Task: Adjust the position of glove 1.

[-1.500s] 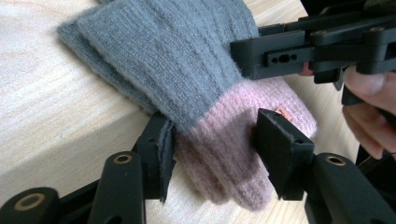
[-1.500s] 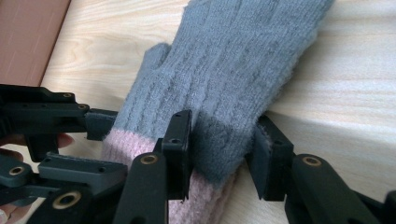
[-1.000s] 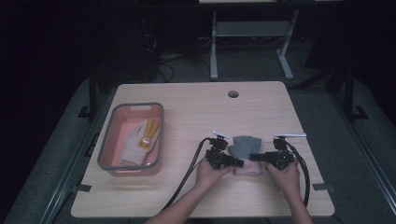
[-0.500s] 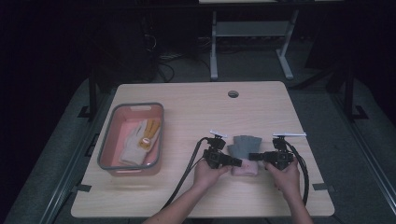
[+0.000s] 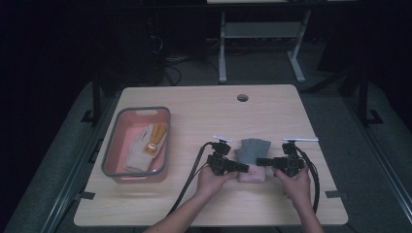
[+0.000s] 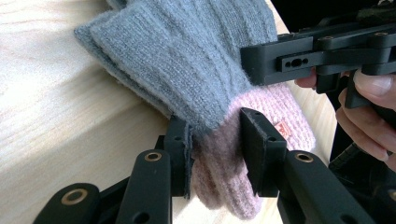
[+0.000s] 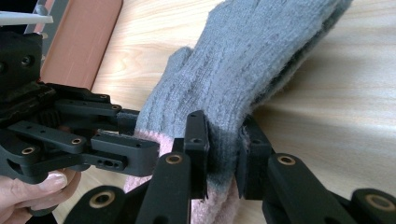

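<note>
Gripping the glove (image 5: 252, 158) from 2 opposite sides: left gripper (image 5: 241, 167) pinching the pink cuff edge (image 6: 219, 177), right gripper (image 5: 262, 161) pinching the other edge (image 7: 224, 154). Lying between both, grey fingers pointing away across the table (image 5: 194, 107).

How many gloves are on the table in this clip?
2 gloves: a grey-and-pink glove pinched between both tongs, and a white-and-yellow glove in the pink tray. More may be hidden underneath.

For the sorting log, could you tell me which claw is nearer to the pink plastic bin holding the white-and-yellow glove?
Left. The left claw grips the grey-and-pink knitted glove on its bin-facing side; the right claw grips the far side, farther from the pink plastic bin.
</note>
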### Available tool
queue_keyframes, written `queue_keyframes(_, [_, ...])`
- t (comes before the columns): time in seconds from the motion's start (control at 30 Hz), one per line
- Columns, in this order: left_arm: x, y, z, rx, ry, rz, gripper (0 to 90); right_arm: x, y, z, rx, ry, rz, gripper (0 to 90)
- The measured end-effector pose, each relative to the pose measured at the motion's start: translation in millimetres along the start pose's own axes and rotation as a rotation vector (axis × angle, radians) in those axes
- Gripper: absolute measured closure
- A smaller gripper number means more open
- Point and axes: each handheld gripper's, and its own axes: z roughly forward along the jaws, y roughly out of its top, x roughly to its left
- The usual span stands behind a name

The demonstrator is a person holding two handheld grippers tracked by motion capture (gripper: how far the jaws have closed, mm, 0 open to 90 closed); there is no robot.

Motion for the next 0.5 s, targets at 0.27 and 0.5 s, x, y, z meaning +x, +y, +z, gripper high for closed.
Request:
queue_keyframes(0.27, [-0.7, -0.4, -11.6, -0.013, -0.006, 0.016, 65.4, 9.7, 1.5, -0.9, -0.004, 0.009, -0.034, 76.9])
queue_keyframes(0.5, [-1.4, -1.6, -23.0, -0.028, -0.015, 0.021, 65.3, 21.0, 3.5, -2.3, -0.019, 0.023, -0.06, 76.9])
